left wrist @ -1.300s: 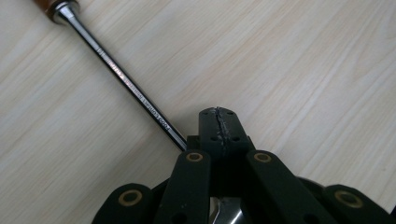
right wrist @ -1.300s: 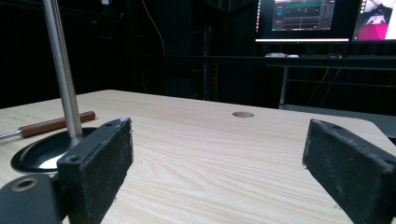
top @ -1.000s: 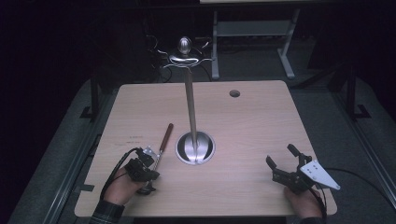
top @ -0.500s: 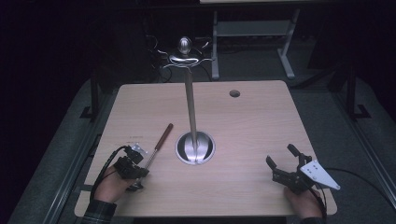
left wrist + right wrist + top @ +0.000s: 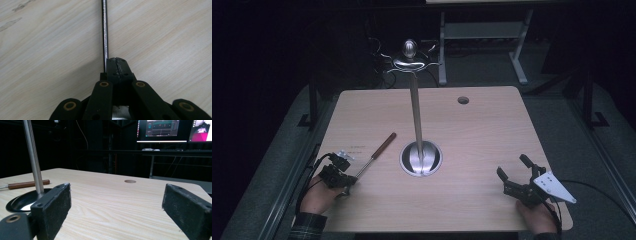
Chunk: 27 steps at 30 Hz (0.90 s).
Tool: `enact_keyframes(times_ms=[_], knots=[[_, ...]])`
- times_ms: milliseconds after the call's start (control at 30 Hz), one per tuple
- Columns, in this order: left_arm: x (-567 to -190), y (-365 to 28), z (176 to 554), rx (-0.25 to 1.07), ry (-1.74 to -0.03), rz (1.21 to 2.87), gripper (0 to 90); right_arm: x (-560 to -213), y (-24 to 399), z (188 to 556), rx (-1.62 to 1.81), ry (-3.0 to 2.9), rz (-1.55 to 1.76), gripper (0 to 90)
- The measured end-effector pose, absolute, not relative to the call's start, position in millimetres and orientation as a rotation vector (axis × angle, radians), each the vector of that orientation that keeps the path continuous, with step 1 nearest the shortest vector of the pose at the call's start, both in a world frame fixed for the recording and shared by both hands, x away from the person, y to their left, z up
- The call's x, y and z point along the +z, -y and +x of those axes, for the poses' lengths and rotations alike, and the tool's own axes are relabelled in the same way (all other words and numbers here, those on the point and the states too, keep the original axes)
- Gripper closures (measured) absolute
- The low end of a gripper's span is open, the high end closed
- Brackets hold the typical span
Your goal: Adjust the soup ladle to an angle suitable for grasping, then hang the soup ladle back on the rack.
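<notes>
The tool (image 5: 374,155), a thin metal shaft with a brown wooden handle, lies flat on your wooden table (image 5: 482,135), slanting from the near left corner toward the middle. Its handle end points at the round base of the metal stand (image 5: 417,125), just short of it, and the stand rises upright from the table's centre. The bare shaft end sits at your left gripper (image 5: 343,181), whose jaws are closed together; in the left gripper view the shaft (image 5: 105,35) runs straight away from the joined tips, touching them at one side, and you cannot tell whether it is actually pinched. Your right gripper (image 5: 513,169) rests at the near right corner, well apart from the tool, jaws spread wide with nothing between them.
</notes>
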<state>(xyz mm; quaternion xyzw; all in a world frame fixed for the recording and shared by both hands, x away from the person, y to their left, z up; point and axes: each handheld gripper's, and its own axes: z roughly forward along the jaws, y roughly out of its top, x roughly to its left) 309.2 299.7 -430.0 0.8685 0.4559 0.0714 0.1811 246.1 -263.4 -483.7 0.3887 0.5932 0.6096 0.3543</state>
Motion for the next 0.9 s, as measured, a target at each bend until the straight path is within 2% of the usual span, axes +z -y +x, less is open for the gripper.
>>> enact_keyframes(times_ms=[567, 900], knots=[[-421.7, -296.4, 313.0, 0.202, -1.26, 2.43, 90.0, -483.7, 263.4, 246.2, 1.577, -1.535, 1.003, 7.9], [-411.6, -282.9, 330.8, 0.189, -1.219, 2.416, 89.8, -483.7, 263.5, 246.2, 1.577, -1.535, 1.003, 8.0]])
